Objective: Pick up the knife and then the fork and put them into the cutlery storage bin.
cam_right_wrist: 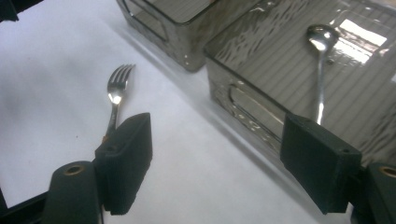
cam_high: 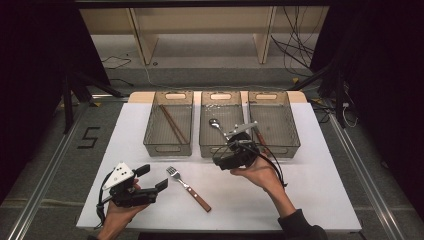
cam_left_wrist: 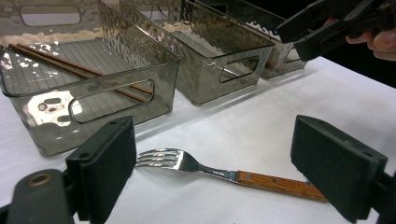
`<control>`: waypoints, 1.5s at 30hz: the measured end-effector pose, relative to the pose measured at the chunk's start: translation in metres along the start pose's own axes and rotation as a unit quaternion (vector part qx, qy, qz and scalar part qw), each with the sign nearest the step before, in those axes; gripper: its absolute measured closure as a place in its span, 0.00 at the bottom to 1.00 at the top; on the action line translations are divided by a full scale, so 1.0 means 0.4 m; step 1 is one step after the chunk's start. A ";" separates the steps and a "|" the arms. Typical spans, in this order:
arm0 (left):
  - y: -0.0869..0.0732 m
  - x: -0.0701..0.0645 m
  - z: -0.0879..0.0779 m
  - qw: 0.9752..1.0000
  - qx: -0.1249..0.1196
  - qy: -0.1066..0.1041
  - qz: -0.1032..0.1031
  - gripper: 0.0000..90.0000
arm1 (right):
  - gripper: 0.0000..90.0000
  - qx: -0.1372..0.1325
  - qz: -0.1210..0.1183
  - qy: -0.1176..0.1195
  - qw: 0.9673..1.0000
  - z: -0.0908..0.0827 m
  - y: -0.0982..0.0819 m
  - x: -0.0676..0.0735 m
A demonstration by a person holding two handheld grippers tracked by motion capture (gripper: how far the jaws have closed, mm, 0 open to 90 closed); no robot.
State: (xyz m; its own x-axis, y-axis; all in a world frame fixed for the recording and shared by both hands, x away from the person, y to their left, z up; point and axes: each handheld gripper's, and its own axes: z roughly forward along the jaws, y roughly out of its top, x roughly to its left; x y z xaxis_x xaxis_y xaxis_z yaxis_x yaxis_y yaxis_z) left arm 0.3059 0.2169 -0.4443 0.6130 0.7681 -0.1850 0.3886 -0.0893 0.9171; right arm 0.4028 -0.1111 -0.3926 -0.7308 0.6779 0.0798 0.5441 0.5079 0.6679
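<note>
The left hand-held gripper (cam_left_wrist: 212, 163) was wide open and empty around the fork (cam_left_wrist: 224, 173). Closing crookedly could have made the smooth fork slip on the tabletop (cam_left_wrist: 261, 116).

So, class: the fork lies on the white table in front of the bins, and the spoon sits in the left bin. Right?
Not quite: the spoon sits in the middle bin, as the high view shows; the left bin holds chopsticks. The fork does lie on the table.
</note>
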 end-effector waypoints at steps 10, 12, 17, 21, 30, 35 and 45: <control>0.000 0.001 -0.001 1.000 0.000 0.000 -0.001 0.15 | 0.29 0.024 -0.023 0.017 0.999 0.037 -0.004 0.051; 0.000 0.001 -0.001 1.000 -0.001 0.001 -0.001 0.15 | 0.29 0.030 -0.029 0.019 0.999 0.042 -0.005 0.059; 0.001 0.001 -0.002 1.000 -0.001 0.001 -0.001 0.15 | 0.29 0.042 -0.037 0.028 0.998 0.059 -0.008 0.080; 0.001 0.002 -0.003 1.000 -0.001 0.001 0.000 0.15 | 0.29 0.049 -0.048 0.036 0.997 0.071 -0.010 0.099; 0.001 0.002 -0.004 1.000 -0.002 0.001 0.000 0.15 | 0.27 0.078 -0.067 0.052 0.993 0.110 -0.021 0.143; 0.001 0.002 -0.004 1.000 -0.001 0.001 0.000 0.15 | 0.26 0.091 -0.070 0.058 0.992 0.127 -0.026 0.159; 0.001 0.002 -0.004 1.000 -0.001 0.002 0.000 0.15 | 0.25 0.108 -0.076 0.064 0.989 0.151 -0.036 0.180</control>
State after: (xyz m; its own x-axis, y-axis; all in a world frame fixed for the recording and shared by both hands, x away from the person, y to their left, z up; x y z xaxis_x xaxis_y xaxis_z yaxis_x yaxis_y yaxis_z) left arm 0.3053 0.2184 -0.4435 0.6107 0.7703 -0.1834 0.3868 -0.0880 0.9180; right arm 0.3671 -0.0375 -0.4409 -0.8494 0.5195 0.0930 0.4896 0.7098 0.5065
